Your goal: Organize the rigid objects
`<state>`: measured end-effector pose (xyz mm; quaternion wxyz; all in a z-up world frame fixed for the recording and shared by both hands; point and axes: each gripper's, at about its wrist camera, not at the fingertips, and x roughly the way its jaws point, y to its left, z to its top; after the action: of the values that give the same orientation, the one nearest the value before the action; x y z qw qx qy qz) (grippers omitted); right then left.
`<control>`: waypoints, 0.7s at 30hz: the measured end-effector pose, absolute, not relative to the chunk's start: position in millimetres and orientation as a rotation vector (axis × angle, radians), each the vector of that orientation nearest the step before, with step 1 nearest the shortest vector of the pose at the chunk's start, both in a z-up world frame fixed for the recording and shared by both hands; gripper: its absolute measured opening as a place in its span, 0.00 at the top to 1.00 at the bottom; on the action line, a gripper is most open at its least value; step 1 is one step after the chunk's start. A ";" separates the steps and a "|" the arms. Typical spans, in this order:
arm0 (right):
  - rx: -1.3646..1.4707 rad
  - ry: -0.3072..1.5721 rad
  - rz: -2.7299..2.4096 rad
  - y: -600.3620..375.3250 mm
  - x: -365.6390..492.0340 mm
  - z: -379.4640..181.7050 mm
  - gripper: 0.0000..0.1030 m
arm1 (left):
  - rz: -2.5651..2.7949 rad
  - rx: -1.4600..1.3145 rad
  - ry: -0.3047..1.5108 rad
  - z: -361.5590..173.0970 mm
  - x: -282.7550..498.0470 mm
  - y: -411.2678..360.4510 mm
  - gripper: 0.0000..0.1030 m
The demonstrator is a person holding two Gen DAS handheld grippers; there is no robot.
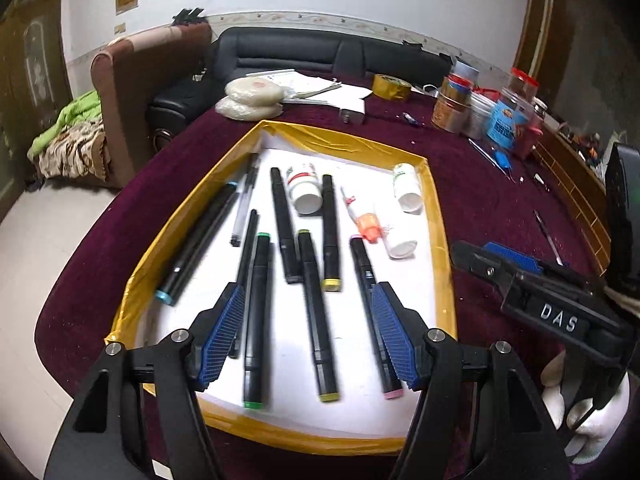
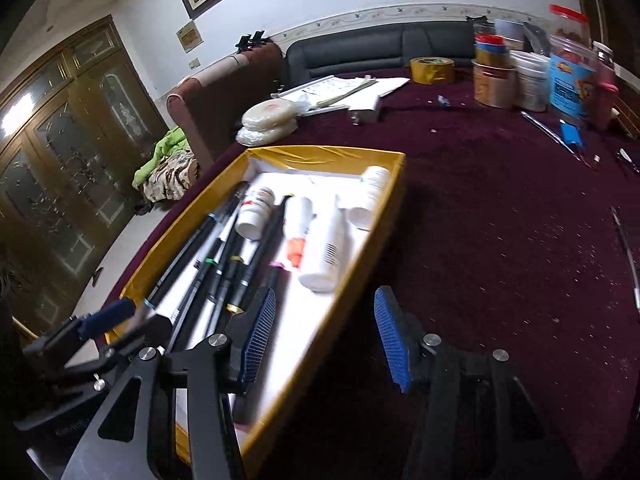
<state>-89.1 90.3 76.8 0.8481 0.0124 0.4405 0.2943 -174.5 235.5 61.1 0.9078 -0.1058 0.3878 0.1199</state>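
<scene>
A shallow tray (image 1: pixel 438 216) with yellow-taped walls and a white floor sits on a table under a dark maroon cloth (image 1: pixel 492 200). From left to right on its floor lie a long black marker with light-blue caps (image 1: pixel 198 244), a clear-barrelled pen (image 1: pixel 244 204), a thin black pen (image 1: pixel 248 248), a green-capped marker (image 1: pixel 256 320), a black marker with a grey end (image 1: pixel 284 228), a yellow-capped marker (image 1: pixel 318 316) and a second, shorter yellow-ended one (image 1: pixel 330 232), then a pink-capped marker (image 1: pixel 372 312). Further back, a white bottle with a red label (image 1: pixel 304 190) rests on its side between two markers; to its right lie a slim white tube with an orange cap (image 1: pixel 362 220), a white bottle (image 1: pixel 398 240) touching it, and a green-labelled white bottle (image 1: pixel 406 186) against the right wall.

The left gripper (image 1: pixel 308 340) hangs over the near end of the tray, its blue-padded fingers spread wide with nothing between them; the green-capped and yellow-capped markers lie on the floor beneath the gap. The right gripper (image 2: pixel 324 340) is also spread open and holds nothing, its left finger over the tray's right edge and its right finger over the bare cloth.

Beyond the tray are two pale round discs (image 1: pixel 252 98), papers (image 1: pixel 336 92), a roll of yellow tape (image 1: pixel 392 86) and a cluster of jars and tins (image 1: pixel 492 108); a black sofa (image 1: pixel 320 50) stands against the wall
</scene>
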 end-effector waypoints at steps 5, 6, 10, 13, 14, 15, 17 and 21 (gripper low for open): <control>0.023 0.919 0.607 67.1 -92.6 71.9 0.54 | 0.261 -0.172 0.787 67.3 -168.8 213.7 0.36; 0.021 0.916 0.607 63.9 -93.5 71.9 0.54 | 0.278 -0.155 0.768 70.4 -169.5 209.2 0.36; 0.009 0.891 0.605 51.4 -99.3 72.8 0.54 | 0.428 -0.076 0.625 90.1 -182.7 196.0 0.28; -0.013 0.850 0.606 46.3 -106.5 76.5 0.54 | 0.542 -0.027 0.440 112.5 -207.1 183.6 0.00; -0.024 0.834 0.605 44.9 -109.4 77.7 0.54 | 0.529 -0.027 0.343 119.3 -218.8 180.4 0.00; -0.034 0.825 0.604 44.4 -111.5 78.2 0.54 | 0.506 -0.040 0.301 120.2 -223.9 180.8 0.00; -0.038 0.823 0.607 45.0 -113.8 78.5 0.54 | 0.444 -0.097 0.330 122.6 -216.6 188.3 0.00; -0.040 0.831 0.621 47.8 -117.8 77.7 0.54 | 0.356 -0.218 0.525 110.0 -190.5 210.8 0.00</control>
<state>-117.8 47.8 77.7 0.8683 -0.0192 0.3969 0.2969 -190.5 210.8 110.0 0.9443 -0.1068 0.2578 0.1746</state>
